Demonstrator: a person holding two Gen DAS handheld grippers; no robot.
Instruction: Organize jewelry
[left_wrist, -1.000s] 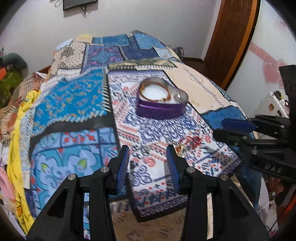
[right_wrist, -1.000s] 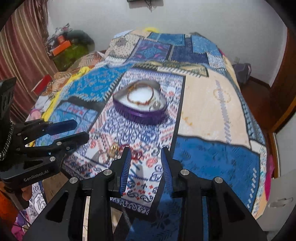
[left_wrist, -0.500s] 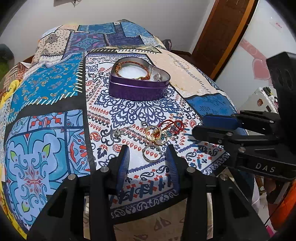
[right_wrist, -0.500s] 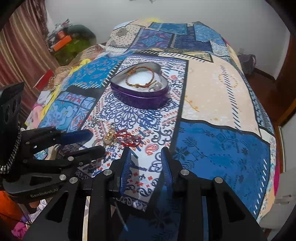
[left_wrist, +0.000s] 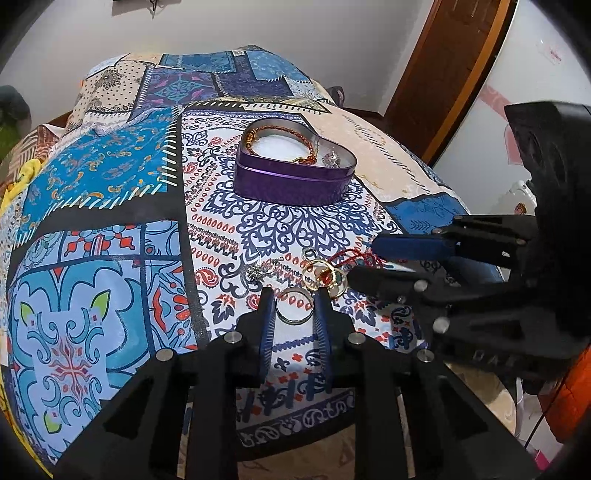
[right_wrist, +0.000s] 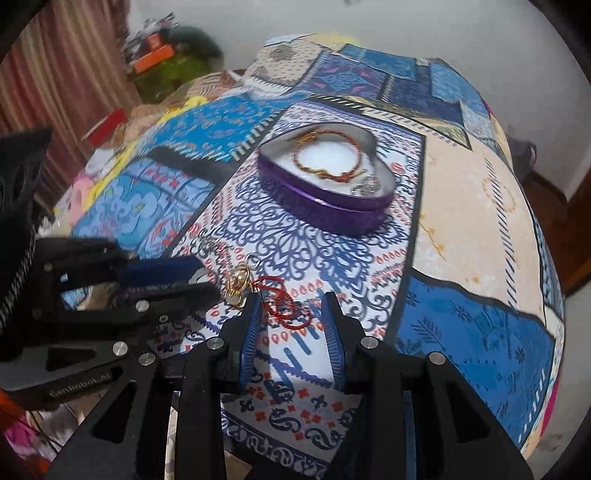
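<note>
Purple metal forms the heart-shaped tin (left_wrist: 295, 181), which sits open on the bed (left_wrist: 110, 206) and already holds a braided red-and-gold bracelet (left_wrist: 280, 142) and a small silver piece beside it; it is evidently the place where the loose jewelry belongs. Nearer the foot of the bed lies the rest: a plain gold ring (left_wrist: 294, 305), a knot of gold hoops (left_wrist: 325, 277), a red cord bracelet (right_wrist: 284, 306) and a small silver charm (left_wrist: 258, 272).

Left gripper (left_wrist: 294, 306) is set low with its fingers open on either side of the gold ring, apparently lined up to close on it. Right gripper (right_wrist: 291, 317) hovers just beside, fingers likewise open and holding nothing, straddling the red cord, probably its own pick.

Patchwork cloth in blue, white and red covers the bed; its soft surface may let thin pieces sink and slip. White walls, a brown wooden door (left_wrist: 454, 74) and striped curtains (right_wrist: 55, 74) enclose the room.
</note>
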